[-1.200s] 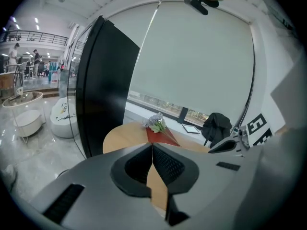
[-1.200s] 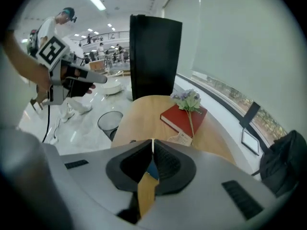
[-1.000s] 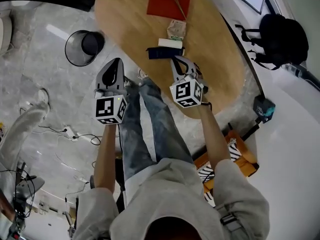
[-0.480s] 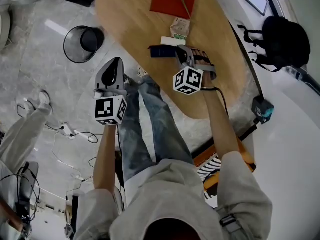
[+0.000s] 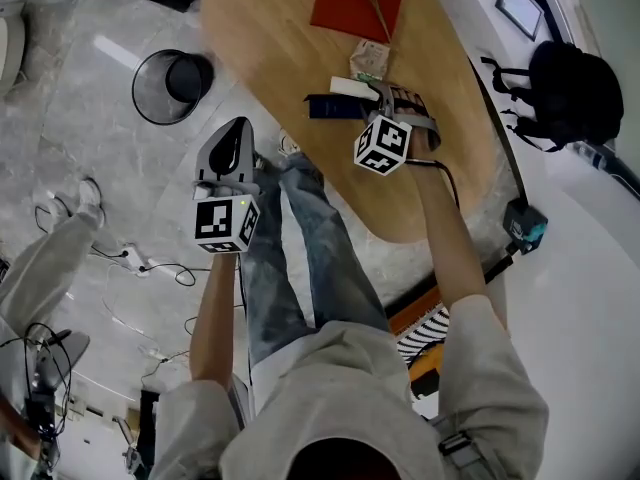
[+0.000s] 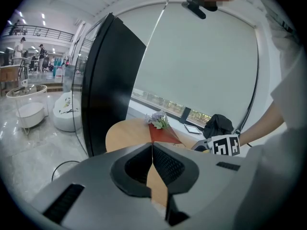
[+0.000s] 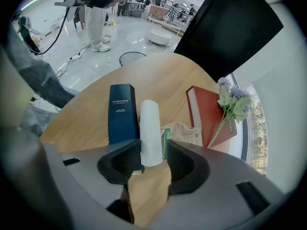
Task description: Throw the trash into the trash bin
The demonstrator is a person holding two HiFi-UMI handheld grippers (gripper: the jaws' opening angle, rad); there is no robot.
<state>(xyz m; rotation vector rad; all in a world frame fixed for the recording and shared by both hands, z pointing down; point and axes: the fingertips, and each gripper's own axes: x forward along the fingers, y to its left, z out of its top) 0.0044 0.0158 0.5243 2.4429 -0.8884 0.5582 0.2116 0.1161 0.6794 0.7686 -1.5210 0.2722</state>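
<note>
The right gripper, jaws opening, straddles a white cylindrical roll between its fingers on the oval wooden table; the left gripper is clenched, empty.

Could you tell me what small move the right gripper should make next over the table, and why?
Probably ease the right gripper a little lower, so it sits squarely around the white tube before closing. Its fingers are opening, and the tube's near end lies between them, not yet gripped, beside the dark blue box on the table.
</note>
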